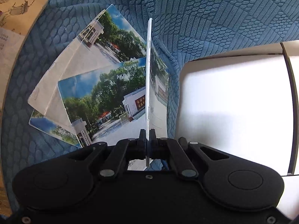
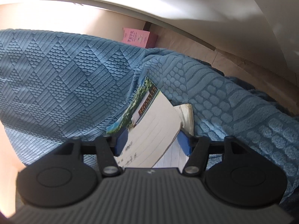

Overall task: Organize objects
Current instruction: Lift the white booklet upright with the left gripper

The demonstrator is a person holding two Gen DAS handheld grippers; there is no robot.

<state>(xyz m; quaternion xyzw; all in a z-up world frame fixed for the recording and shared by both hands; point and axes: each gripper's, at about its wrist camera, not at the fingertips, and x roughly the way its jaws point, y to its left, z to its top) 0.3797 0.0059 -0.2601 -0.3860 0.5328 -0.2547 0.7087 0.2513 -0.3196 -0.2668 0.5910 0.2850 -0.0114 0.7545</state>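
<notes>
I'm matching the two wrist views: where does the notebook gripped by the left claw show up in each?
Left wrist: held notebook stands edge-on at centre, clamped in the left claw.
Right wrist: lower centre, lined back facing the camera.
Shared landmark: blue textured blanket.

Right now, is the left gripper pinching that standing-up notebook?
Touching. In the left wrist view, the left gripper has both black fingers pressed flat against the notebook, which stands edge-on between them with no gap.
</notes>
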